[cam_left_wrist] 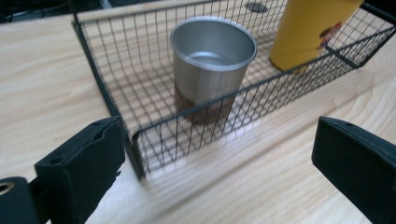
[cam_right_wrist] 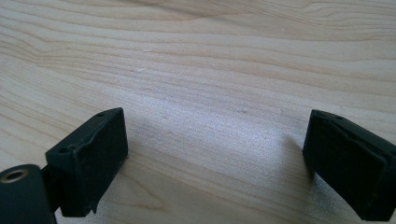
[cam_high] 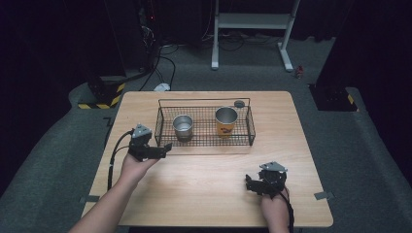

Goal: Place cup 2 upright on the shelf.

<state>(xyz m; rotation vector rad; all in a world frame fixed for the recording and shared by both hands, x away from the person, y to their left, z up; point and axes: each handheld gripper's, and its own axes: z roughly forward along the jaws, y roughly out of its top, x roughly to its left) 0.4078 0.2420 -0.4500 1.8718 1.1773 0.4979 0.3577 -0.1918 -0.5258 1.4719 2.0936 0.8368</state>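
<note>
A black wire basket (cam_high: 205, 141) on the wooden table (cam_high: 204, 194) holds two cups: a steel cup (cam_left_wrist: 212, 65) at its left end and a yellow cup (cam_left_wrist: 312, 32) to its right. The steel cup stands upright, plain silver with a rolled rim, seemingly empty. The left gripper (cam_high: 164, 148) hovers just outside the basket's near-left corner, jaws released, the mesh wall between it and the cup. The right gripper (cam_high: 248, 184) rests well apart, jaws spread over bare wood.

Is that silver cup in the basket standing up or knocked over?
Upright. The silver cup stands on its base inside the wire basket, its open mouth facing up; the inside looks empty.
</note>
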